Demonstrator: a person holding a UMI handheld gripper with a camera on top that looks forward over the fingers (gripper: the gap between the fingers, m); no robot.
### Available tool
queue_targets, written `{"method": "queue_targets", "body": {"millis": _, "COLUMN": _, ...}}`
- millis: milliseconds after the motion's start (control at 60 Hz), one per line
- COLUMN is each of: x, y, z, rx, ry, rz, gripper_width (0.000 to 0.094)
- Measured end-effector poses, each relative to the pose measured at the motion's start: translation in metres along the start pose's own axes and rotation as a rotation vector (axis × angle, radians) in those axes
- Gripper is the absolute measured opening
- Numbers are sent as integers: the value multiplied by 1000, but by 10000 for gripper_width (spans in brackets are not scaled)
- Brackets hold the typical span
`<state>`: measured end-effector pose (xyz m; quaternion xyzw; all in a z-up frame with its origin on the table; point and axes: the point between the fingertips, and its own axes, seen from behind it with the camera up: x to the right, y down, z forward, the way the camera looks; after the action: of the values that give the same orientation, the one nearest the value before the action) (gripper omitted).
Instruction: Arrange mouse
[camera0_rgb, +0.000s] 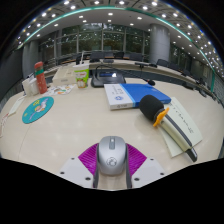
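Note:
A grey computer mouse (111, 154) sits between my gripper's (111, 166) two fingers, its front pointing away over the pale table (70, 125). The purple pads (90, 157) press against both of its sides, so the fingers are shut on it. I cannot tell whether the mouse rests on the table or is lifted off it.
Beyond the fingers to the right lie a white and blue book (130, 94), a black and orange tool (153, 109) and a dark pen (181, 133). A teal round disc (38, 109) lies at the left, with bottles (40, 77) behind it. A laptop (106, 76) stands at the back.

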<state>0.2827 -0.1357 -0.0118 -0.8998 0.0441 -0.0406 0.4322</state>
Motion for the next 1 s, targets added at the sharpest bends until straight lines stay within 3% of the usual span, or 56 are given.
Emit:
{"method": "queue_targets", "body": {"millis": 133, "x": -2, "y": -24, "z": -12, "rx": 17, "ry": 52, "rz": 26, "gripper_width": 366}}
{"method": "queue_targets", "body": {"millis": 250, "x": -25, "y": -93, "z": -38, "rx": 117, "ry": 70, "rz": 62, "gripper_width": 366}}
{"method": "queue_targets", "body": {"millis": 433, "x": -121, "y": -228, "z": -70, "rx": 292, "ry": 34, "rz": 83, "gripper_width": 365}}
{"method": "queue_targets", "body": {"millis": 550, "x": -204, "y": -268, "z": -51, "rx": 309, "ry": -14, "rz": 76, "gripper_width": 363}}
{"method": "queue_targets", "body": {"millis": 650, "x": -279, "y": -263, "z": -11, "rx": 260, "ry": -59, "rz": 68, "gripper_width": 363}}
{"method": "queue_targets", "body": {"millis": 767, "x": -340, "y": -220, "z": 47, "rx": 155, "ry": -72, "rz": 36, "gripper_width": 363}}
{"method": "queue_targets", "body": {"millis": 883, "x": -371, "y": -171, "z": 94, "rx": 45, "ry": -78, "rz": 19, "gripper_width": 365}}
{"method": "queue_targets", "body": {"millis": 1000, "x": -379, "y": -141, "z": 120, "rx": 2, "ry": -60, "rz": -3, "gripper_width": 390}}
